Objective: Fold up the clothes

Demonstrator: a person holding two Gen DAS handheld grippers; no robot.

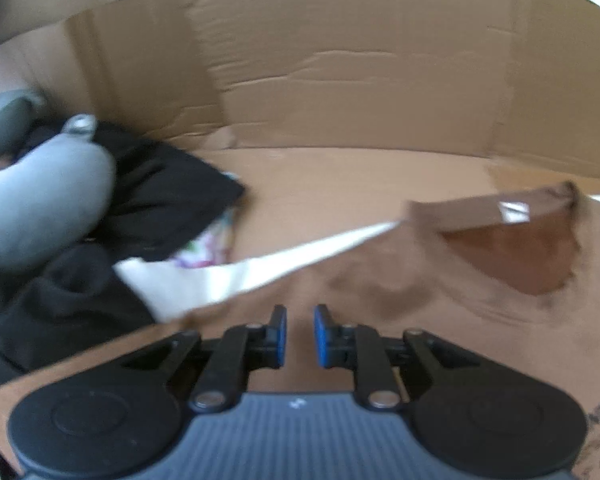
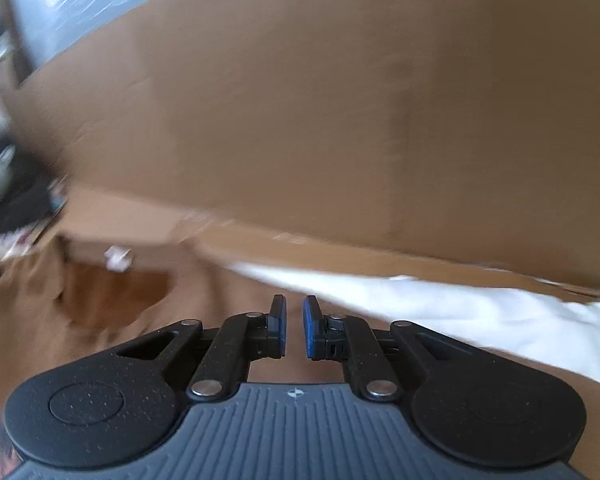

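Note:
A brown garment (image 1: 420, 288) lies spread on a cardboard floor, its neck opening (image 1: 520, 252) with a white label (image 1: 514, 212) at the right. My left gripper (image 1: 300, 314) hovers over its near part, the blue pads a small gap apart with nothing between them. In the right wrist view the same brown garment (image 2: 80, 320) shows its neck opening (image 2: 116, 296) and label (image 2: 118, 258) at the left. My right gripper (image 2: 295, 304) is over the brown cloth, narrowly open and empty. Both views are blurred by motion.
A white cloth (image 1: 220, 280) lies beside the brown garment and reaches to the right (image 2: 480, 312). A pile of black clothes (image 1: 160, 192) and a grey rounded object (image 1: 40, 208) sit at the left. Tall cardboard walls (image 1: 340, 80) close off the far side (image 2: 300, 120).

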